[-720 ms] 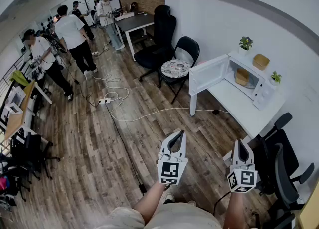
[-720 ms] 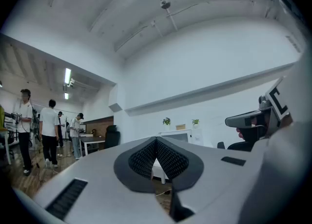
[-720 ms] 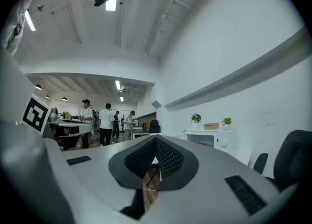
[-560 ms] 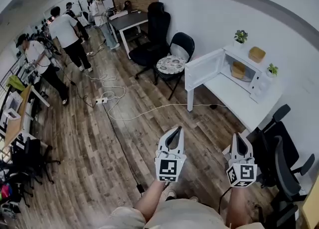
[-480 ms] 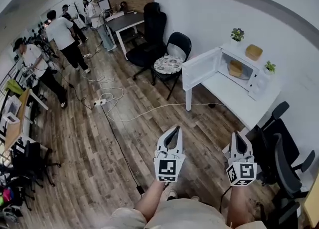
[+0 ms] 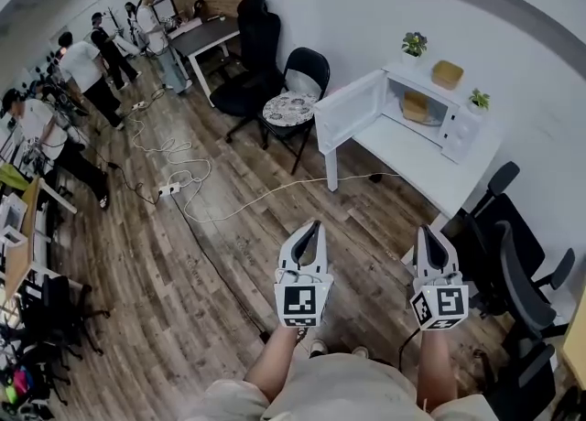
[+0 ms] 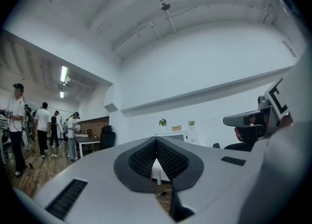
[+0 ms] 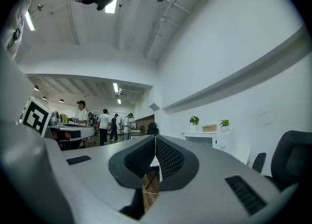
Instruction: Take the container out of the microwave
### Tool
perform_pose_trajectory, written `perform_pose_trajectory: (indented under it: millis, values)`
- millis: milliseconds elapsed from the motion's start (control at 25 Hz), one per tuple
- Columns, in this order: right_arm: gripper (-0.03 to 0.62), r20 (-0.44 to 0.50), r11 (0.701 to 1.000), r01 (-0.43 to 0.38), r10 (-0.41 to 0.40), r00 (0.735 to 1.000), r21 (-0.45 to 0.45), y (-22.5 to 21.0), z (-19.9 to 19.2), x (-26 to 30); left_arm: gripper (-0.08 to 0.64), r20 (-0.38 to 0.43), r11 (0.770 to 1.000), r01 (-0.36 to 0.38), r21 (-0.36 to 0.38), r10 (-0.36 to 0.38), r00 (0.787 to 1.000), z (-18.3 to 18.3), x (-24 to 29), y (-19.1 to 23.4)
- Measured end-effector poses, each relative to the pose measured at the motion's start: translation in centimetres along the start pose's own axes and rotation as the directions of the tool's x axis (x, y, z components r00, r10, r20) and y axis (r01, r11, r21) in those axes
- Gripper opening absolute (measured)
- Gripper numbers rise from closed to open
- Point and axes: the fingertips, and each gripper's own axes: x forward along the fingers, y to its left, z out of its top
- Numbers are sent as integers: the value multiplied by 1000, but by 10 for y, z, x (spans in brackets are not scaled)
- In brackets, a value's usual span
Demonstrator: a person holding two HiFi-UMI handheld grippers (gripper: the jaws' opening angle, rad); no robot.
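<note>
Microwave (image 6: 456, 134) far from left claw (image 6: 313, 224) and right claw (image 6: 428, 228), both pressed together, empty.

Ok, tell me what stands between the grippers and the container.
Nothing visible blocks it: the microwave door is open, the container sits inside. Only floor and the white table front lie between it and the left gripper and right gripper.

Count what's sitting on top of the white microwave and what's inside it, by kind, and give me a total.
Small green potted plants: 2
Tan shallow bowl on top: 1
Tan container inside: 1
Total: 4
</note>
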Motion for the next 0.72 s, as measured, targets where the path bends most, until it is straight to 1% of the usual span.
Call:
perform_pose_trajectory:
  millis: [160,200,240,400,720]
  values:
    - [25,3,1000,2,-2,1000,1,3,-1,-4,8,-2,1000,8,-2,-8,1000,-1,-2,-1]
    - [72,3,1000,5,-5,1000,0,4,-1,-5,8,-1,1000,10,-1,-10,1000,-1,-2,-1]
    - [103,3,1000,8,-8,1000,-2,5,-1,-5,8,0,1000,12,1,-12,1000,0,-3,0]
    - [151,1,1000,9,-9,1000,-5,13,-2,-7,8,9,1000,16,4,-16,1000,1,-10,3]
    - [155,-4,1000,-14,14,1000,-12,37,-6,-3,8,14,1000,1,5,-1,1000,-2,-26,22]
